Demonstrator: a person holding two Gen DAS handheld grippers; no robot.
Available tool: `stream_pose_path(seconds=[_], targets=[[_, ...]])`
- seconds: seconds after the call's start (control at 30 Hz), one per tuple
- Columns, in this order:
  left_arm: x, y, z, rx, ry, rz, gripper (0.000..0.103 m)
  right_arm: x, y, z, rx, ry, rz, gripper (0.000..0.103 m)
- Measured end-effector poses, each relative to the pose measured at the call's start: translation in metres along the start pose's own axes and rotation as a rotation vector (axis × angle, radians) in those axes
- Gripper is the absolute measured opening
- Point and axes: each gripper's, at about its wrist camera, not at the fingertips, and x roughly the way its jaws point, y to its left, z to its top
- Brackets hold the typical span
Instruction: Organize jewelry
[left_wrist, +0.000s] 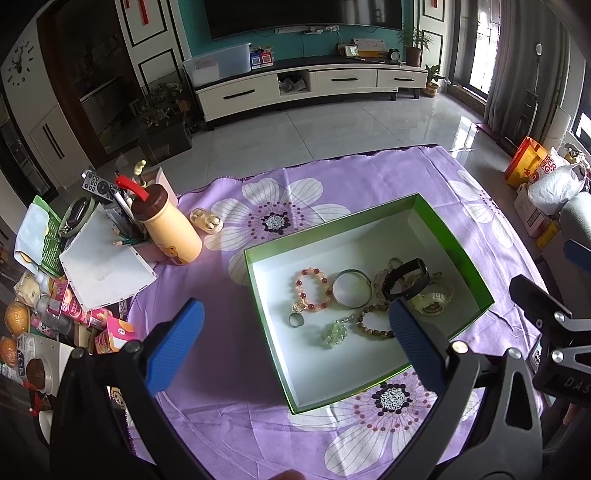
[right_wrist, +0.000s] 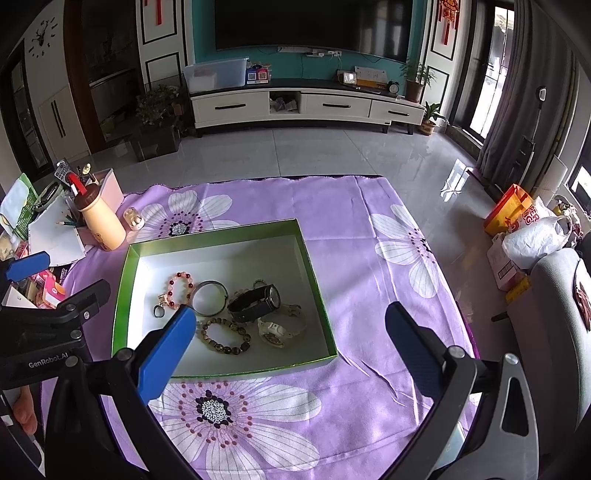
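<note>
**Jewelry gathered in the box, both grippers empty**

The jewelry lies bunched in the green box (left_wrist: 258, 280), centre-right of the left view: a red bead bracelet (left_wrist: 313, 290), silver bangle (left_wrist: 351, 293), black watch (left_wrist: 404, 278), white watch (left_wrist: 432, 301), brown bead bracelet (left_wrist: 373, 325), ring (left_wrist: 296, 319) and green crystal piece (left_wrist: 334, 331). The left gripper (left_wrist: 295, 332) and right gripper (right_wrist: 291, 332) hover above with fingers spread wide, holding nothing. Collection looks nearly finished; next probably means separating tangled pieces.

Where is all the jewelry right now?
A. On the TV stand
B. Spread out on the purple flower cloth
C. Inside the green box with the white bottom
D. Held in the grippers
C. The red-and-pink bead bracelet, silver bangle, black watch and brown bead bracelet all lie inside the green-rimmed box.
</note>
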Motion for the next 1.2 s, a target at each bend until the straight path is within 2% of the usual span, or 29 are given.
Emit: stream_pose_path(seconds=[1.2], targets=[[0.0028,-0.0018,0.0000,0.009,0.003,0.024,0.101,0.0083,0.0021,-0.0033,0.000,0.013,-0.002,0.102]])
